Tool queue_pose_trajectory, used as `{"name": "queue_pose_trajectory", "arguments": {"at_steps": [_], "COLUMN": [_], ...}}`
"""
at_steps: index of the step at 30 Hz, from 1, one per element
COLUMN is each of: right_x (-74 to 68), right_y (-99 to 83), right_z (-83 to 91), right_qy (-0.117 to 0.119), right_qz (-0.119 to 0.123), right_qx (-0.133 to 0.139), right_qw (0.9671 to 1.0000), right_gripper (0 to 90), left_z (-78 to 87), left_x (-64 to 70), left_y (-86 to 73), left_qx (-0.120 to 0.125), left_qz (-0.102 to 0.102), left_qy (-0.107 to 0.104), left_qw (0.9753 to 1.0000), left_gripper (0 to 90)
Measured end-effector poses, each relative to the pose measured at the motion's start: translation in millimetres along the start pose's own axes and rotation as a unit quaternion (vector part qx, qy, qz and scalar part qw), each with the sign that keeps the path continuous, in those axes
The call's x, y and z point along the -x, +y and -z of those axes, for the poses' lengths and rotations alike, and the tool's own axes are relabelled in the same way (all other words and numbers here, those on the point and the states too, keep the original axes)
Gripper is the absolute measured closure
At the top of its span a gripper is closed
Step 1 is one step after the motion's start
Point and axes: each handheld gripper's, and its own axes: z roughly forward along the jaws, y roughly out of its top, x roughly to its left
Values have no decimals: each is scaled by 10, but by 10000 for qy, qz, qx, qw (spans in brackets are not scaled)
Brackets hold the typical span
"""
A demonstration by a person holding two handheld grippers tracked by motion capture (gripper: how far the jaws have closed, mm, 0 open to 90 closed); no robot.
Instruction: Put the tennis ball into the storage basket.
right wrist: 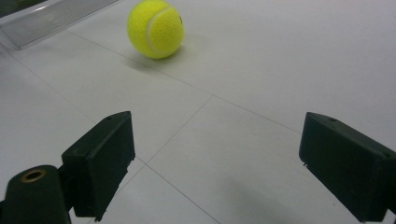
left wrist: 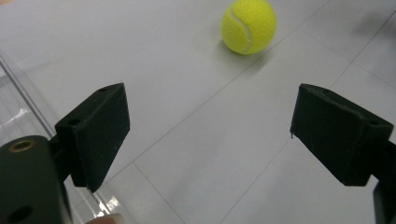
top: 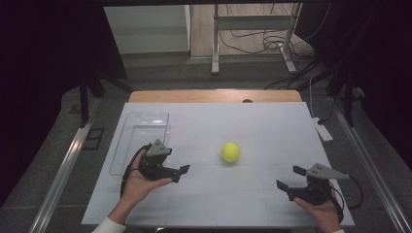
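**Loose ball between two open grippers: hazards and clearances**

Item: tennis ball (top: pixel 230 152), yellow, lying free at the middle of the high view on the white table (top: pixel 252 121), touched by nothing. It appears upper centre in the left gripper view (left wrist: pixel 248 26) and upper left in the right gripper view (right wrist: pixel 155 29).

Left gripper (top: pixel 179 173): lower left of the high view, jaws spread wide, nothing between them, aimed toward the ball.

Right gripper (top: pixel 290 177): lower right, jaws likewise spread and empty.

Clear tray (top: pixel 141 141): left of the ball, just beside the left gripper; its rim shows at the left edge of the left gripper view.

Hazards, as judged: a round ball rolls at the slightest nudge, so one jaw landing first could send it away across the table; an off-centre squeeze could squirt it out; the left gripper may clip the tray rim when swinging

Open room: bare table all round the ball, edges well apart from it
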Motion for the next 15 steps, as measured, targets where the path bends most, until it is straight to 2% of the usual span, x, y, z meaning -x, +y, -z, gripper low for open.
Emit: {"name": "queue_pose_trajectory", "arguments": {"at_steps": [15], "right_x": [8], "right_y": [-2], "right_z": [1], "right_qy": [-11], "right_qz": [17], "right_qx": [-8], "right_qw": [10000], "right_gripper": [106], "left_z": [-114], "left_x": [12], "left_y": [129], "left_qx": [-27], "left_qz": [-57], "left_qy": [-57], "left_qw": [10000], "left_gripper": [124]}}
